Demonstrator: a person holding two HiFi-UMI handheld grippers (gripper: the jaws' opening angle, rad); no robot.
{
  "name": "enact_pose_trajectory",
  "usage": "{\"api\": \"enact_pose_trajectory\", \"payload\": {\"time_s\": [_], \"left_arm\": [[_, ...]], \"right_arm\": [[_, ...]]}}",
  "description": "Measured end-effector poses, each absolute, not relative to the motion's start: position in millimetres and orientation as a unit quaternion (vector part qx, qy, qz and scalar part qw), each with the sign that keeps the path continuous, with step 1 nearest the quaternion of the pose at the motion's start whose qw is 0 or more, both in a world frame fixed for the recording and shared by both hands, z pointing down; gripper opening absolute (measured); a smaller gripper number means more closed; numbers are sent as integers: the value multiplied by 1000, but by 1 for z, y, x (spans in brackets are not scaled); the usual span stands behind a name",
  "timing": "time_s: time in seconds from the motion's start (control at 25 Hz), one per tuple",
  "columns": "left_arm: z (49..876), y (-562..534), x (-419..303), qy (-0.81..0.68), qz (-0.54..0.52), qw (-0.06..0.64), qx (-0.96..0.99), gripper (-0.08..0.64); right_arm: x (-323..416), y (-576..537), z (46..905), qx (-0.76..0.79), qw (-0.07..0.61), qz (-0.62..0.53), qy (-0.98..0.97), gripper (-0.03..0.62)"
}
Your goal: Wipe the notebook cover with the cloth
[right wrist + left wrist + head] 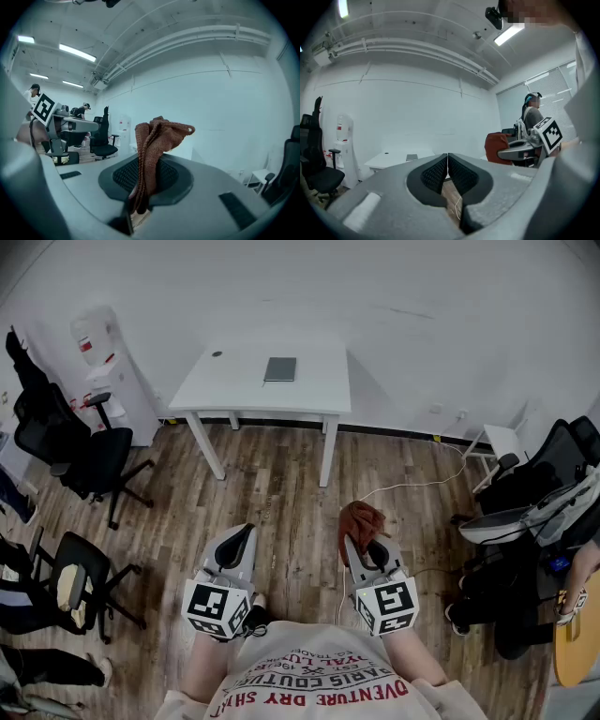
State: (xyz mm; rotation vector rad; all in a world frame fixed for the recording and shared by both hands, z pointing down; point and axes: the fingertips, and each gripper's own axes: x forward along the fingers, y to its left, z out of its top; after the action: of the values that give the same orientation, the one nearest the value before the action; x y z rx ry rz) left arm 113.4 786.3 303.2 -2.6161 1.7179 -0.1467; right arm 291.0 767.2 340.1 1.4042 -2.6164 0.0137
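A grey notebook point(280, 369) lies flat on the white table point(234, 390) far ahead of me; the left gripper view shows the notebook point(412, 157) small on that table point(384, 161). My right gripper point(361, 542) is shut on a rust-brown cloth point(360, 520), which bunches up above the jaws. In the right gripper view the cloth point(154, 140) stands pinched between the pads. My left gripper point(240, 542) is held beside it, shut on nothing; its pads point(436, 172) meet. Both grippers are over the wooden floor, well short of the table.
Black office chairs point(89, 456) stand at the left, more chairs point(534, 502) at the right. A water dispenser point(103, 371) stands by the left wall. A white cable point(403, 486) runs across the floor near the table's right leg. People sit in the background point(35, 93).
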Motion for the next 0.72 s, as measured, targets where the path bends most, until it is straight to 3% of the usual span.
{"api": "enact_pose_trajectory", "payload": {"time_s": [0.72], "left_arm": [[332, 752, 136, 538, -74, -14, -840, 12]], "right_arm": [[303, 743, 366, 449, 94, 39, -888, 69]]}}
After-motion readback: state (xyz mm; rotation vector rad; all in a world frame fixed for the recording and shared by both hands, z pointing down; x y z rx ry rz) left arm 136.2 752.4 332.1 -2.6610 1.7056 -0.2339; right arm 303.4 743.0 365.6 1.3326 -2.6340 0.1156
